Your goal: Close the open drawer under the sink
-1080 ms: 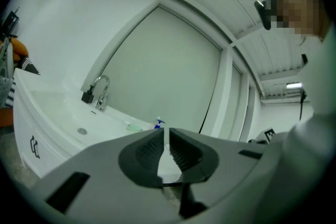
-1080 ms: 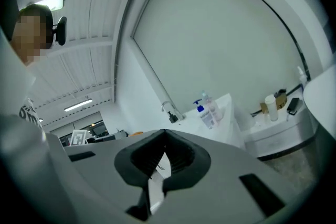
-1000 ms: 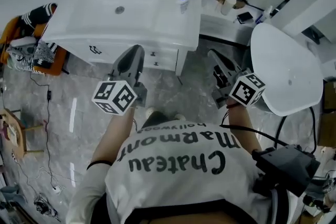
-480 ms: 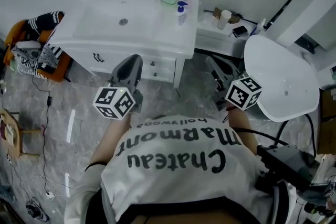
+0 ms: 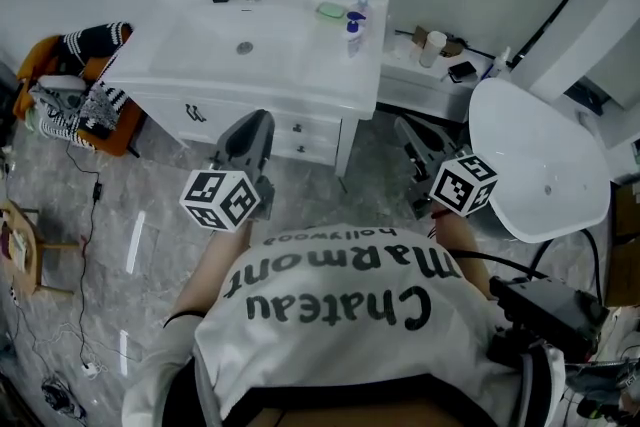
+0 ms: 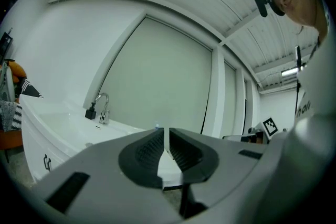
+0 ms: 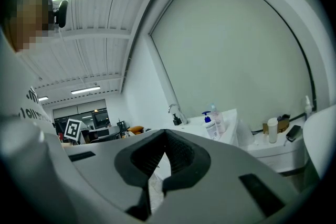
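A white sink (image 5: 185, 40) with a rectangular basin is shown set on a white cabinet (image 5: 345, 140), viewed from above and in front. Beneath the overhanging edge of the sink top, a wide drawer front (image 5: 230, 118) bearing a dark curved handle (image 5: 195, 113) is seen at the left of the cabinet face. An upper small drawer front (image 5: 312, 127) and a lower small drawer front (image 5: 312, 152), each marked by a small dark knob, are stacked at its right. Whether any drawer is pulled out cannot be determined from this steep angle.
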Motion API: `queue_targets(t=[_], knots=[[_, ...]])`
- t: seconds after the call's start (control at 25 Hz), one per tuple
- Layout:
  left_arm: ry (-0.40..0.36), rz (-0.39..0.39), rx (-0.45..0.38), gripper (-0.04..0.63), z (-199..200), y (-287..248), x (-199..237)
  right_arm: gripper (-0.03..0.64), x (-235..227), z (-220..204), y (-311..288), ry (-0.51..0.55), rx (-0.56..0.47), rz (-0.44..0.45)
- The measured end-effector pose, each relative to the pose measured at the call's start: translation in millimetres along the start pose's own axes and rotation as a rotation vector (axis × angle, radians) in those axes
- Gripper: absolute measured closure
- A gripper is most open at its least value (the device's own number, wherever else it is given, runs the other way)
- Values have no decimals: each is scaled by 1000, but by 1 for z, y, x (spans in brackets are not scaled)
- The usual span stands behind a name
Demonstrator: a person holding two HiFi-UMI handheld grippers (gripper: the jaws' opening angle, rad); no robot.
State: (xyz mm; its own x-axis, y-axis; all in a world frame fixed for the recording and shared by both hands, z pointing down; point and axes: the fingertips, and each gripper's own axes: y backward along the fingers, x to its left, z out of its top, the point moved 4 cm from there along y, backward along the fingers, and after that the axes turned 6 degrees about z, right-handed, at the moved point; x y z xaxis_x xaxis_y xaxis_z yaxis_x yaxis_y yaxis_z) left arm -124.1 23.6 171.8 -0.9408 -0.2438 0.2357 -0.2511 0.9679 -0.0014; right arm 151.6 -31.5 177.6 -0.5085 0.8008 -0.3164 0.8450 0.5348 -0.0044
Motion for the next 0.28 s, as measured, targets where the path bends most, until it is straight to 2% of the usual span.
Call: queue_targets(t=[0.28], knots=[[3, 6, 0, 558, -3, -1, 3, 605, -1, -7, -3, -7, 12, 8]])
